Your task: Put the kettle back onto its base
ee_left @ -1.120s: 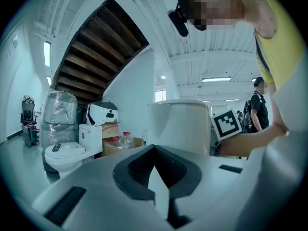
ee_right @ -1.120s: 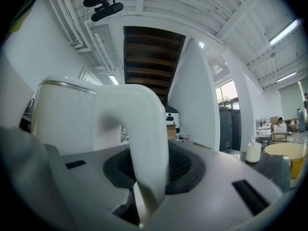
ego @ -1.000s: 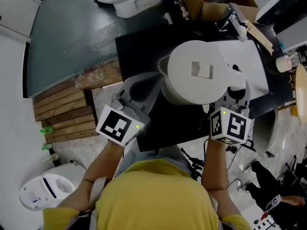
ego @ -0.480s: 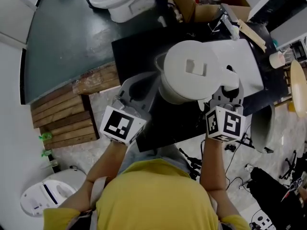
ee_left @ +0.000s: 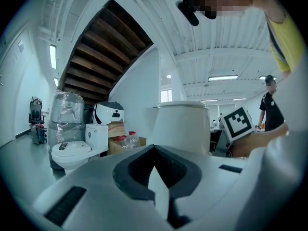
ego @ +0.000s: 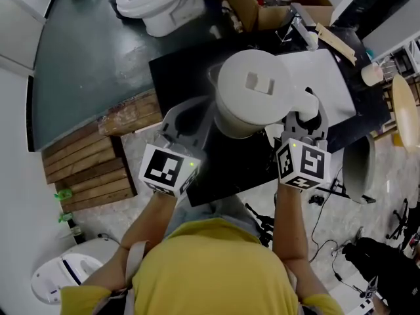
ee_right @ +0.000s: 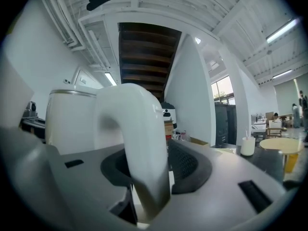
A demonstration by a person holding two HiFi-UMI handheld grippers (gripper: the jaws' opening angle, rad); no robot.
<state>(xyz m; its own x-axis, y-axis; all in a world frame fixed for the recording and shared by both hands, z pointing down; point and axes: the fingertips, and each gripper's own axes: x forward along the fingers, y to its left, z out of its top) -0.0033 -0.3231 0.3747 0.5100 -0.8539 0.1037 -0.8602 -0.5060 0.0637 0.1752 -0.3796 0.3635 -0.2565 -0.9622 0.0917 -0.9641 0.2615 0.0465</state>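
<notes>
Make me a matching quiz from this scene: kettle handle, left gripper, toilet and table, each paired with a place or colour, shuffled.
1. kettle handle
2. left gripper
3. toilet
4. table

A. black
B. on the dark floor beyond the table
C. between the right gripper's jaws
D. left of the kettle, nothing between its jaws

Pairs: 1-C, 2-D, 3-B, 4-A.
The right gripper's jaws have just been opening, with the handle between them.
</notes>
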